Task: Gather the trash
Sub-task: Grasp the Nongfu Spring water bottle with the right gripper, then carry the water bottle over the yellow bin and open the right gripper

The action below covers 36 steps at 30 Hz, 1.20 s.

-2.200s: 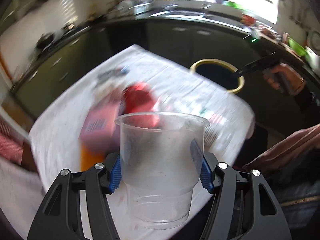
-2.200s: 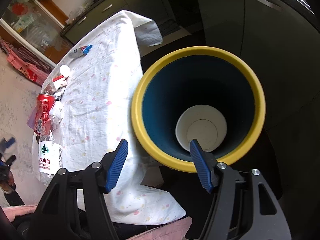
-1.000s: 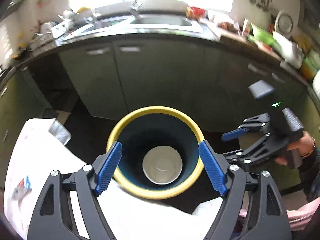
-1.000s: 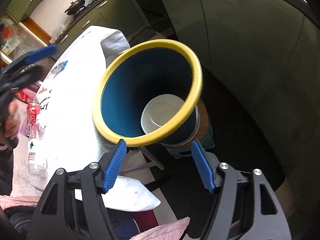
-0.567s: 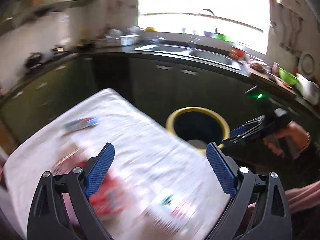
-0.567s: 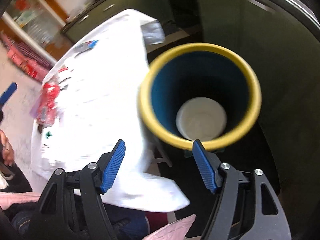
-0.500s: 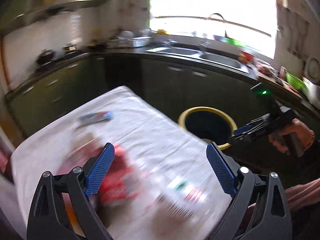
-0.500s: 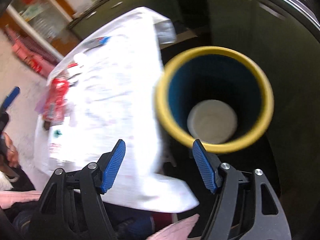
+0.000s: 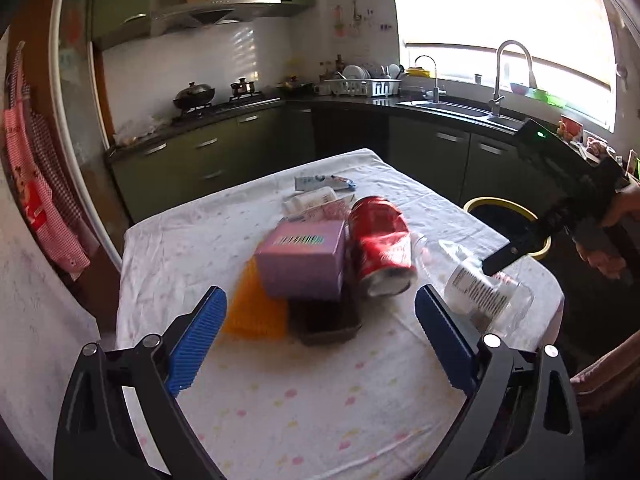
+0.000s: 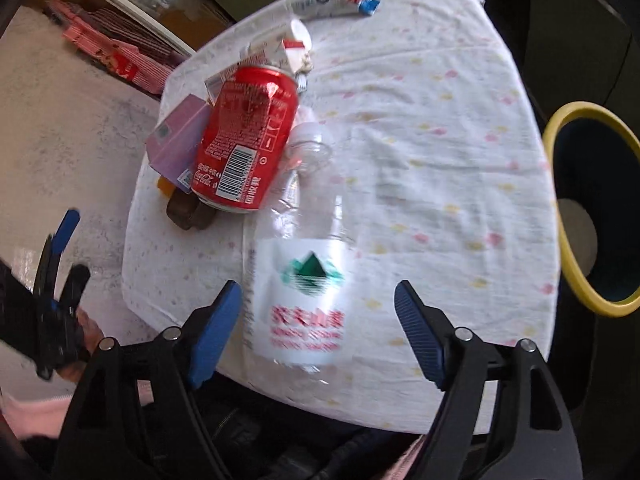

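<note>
Grippers above littered table [image 9: 304, 396], both spread wide and empty.
Right gripper [image 10: 318, 334] hovers over lying water bottle [image 10: 308, 280]; left gripper [image 9: 320, 336] faces red can [image 9: 380, 248] and purple box [image 9: 302, 262]. Yellow-rimmed bin [image 10: 588, 208] stands beside the table.

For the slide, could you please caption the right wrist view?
Open right gripper poised over a clear water bottle lying beside a red cola can, yellow-rimmed bin at the table's edge.

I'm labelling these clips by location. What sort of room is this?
A home kitchen, most likely: a sink with tall faucets under the window, pots on a stove, and a dish rack on the counter.
</note>
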### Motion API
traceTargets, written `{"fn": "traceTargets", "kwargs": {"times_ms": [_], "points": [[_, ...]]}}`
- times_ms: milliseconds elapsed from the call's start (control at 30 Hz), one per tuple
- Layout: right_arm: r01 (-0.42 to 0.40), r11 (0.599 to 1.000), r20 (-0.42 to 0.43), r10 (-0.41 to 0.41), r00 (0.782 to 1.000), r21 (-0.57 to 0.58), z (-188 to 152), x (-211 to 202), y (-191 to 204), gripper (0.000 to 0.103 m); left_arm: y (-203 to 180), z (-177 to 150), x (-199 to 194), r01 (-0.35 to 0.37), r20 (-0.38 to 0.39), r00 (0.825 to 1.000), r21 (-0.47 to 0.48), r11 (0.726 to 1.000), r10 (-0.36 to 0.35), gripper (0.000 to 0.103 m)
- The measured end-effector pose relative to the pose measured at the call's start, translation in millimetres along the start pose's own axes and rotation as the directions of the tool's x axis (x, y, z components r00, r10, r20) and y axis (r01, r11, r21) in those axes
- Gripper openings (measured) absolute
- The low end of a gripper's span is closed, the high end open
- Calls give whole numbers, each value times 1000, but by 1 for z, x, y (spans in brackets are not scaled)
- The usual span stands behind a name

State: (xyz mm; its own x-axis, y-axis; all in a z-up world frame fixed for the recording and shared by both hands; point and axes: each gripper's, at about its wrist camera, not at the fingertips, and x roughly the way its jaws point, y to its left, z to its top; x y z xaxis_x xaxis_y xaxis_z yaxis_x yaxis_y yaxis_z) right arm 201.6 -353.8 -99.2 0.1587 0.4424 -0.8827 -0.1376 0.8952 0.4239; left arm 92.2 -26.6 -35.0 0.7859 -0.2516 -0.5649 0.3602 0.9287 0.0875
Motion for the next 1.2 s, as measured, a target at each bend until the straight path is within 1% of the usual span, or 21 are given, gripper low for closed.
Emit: {"fn": "traceTargets", "kwargs": {"times_ms": [67, 100, 200, 333, 467, 567, 700, 733, 767, 867, 967, 1200], "points": [[52, 999, -27, -52, 998, -14, 5, 7, 10, 78, -2, -4, 3, -15, -1, 1000, -5, 1000, 15, 94], [65, 998, -37, -65, 997, -21, 6, 9, 12, 78, -1, -7, 3, -15, -1, 1000, -9, 1000, 15, 94], [109, 994, -76, -111, 991, -33, 12, 19, 24, 79, 2, -13, 3, 3, -4, 1000, -24, 1000, -3, 94], [150, 988, -103, -153, 983, -38, 25, 33, 34, 79, 1, -18, 3, 7, -3, 1000, -23, 1000, -7, 94], [184, 982, -130, -189, 973, -48, 36, 48, 36, 79, -1, -21, 2, 6, -6, 1000, -17, 1000, -6, 94], [202, 978, -144, -209, 967, -60, 37, 53, 37, 79, -1, -22, 2, 2, -10, 1000, -17, 1000, -2, 94], [203, 977, -165, -211, 963, -67, 39, 60, 40, 74, -4, -21, 3, 7, -10, 1000, -18, 1000, -7, 94], [198, 978, -168, -207, 964, -70, 38, 60, 39, 70, -5, -21, 3, 8, -10, 1000, -16, 1000, -8, 94], [194, 979, -175, -203, 963, -70, 38, 61, 38, 63, -7, -21, 4, 8, -11, 1000, -12, 1000, -9, 94], [190, 978, -172, -202, 964, -85, 41, 57, 33, 62, -11, -21, 5, 8, -15, 1000, -5, 1000, -9, 94], [170, 982, -163, -182, 970, -86, 34, 52, 27, 62, -13, -21, 6, 11, -17, 1000, -1, 1000, -11, 94], [154, 986, -120, -161, 980, -62, 20, 22, 5, 62, -13, -20, 10, 9, -25, 1000, -10, 1000, -9, 94]]}}
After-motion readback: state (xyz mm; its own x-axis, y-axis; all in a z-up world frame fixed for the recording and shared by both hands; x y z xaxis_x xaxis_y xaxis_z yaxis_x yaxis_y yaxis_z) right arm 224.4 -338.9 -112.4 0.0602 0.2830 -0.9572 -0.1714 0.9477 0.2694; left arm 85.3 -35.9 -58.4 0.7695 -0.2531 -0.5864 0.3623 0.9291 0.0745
